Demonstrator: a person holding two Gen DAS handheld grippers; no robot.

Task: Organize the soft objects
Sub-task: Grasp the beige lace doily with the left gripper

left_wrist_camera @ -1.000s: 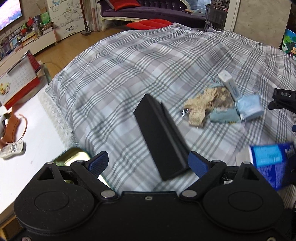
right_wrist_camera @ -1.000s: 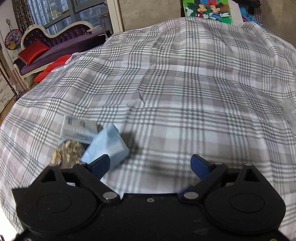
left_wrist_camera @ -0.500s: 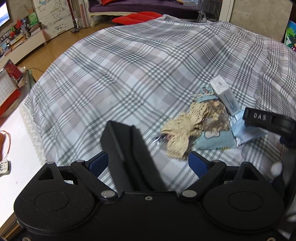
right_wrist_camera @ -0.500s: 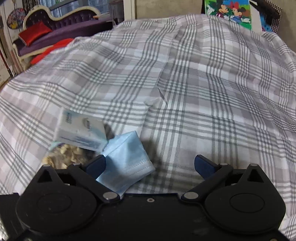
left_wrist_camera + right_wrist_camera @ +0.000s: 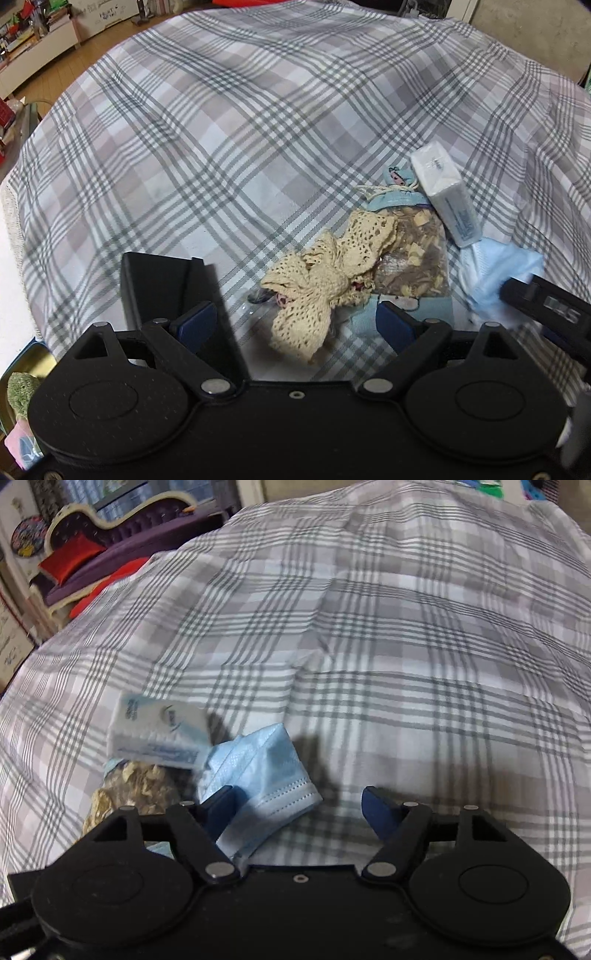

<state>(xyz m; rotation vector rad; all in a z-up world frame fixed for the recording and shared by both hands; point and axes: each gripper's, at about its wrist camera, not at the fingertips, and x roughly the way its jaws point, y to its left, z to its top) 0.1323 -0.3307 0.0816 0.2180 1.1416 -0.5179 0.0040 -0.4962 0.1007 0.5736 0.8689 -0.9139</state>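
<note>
While your right gripper [image 5: 301, 808] has just been closing, its jaws aren't pinching yet, with the blue face mask [image 5: 266, 775] between them on the plaid sheet [image 5: 406, 646]. Your left gripper [image 5: 295, 325] hangs spread wide over the crochet lace piece [image 5: 317, 291], gripping nothing.

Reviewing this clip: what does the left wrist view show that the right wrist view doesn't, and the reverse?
Only the left wrist view shows the cream lace piece, the black box and the open left tongs.

Only the right wrist view shows the purple sofa with its red cushion.

Both show the plaid cover, the white tissue pack, the potpourri bag, the blue face mask and the right tongs, which have just been closing, mask between them but not yet pinched.
</note>
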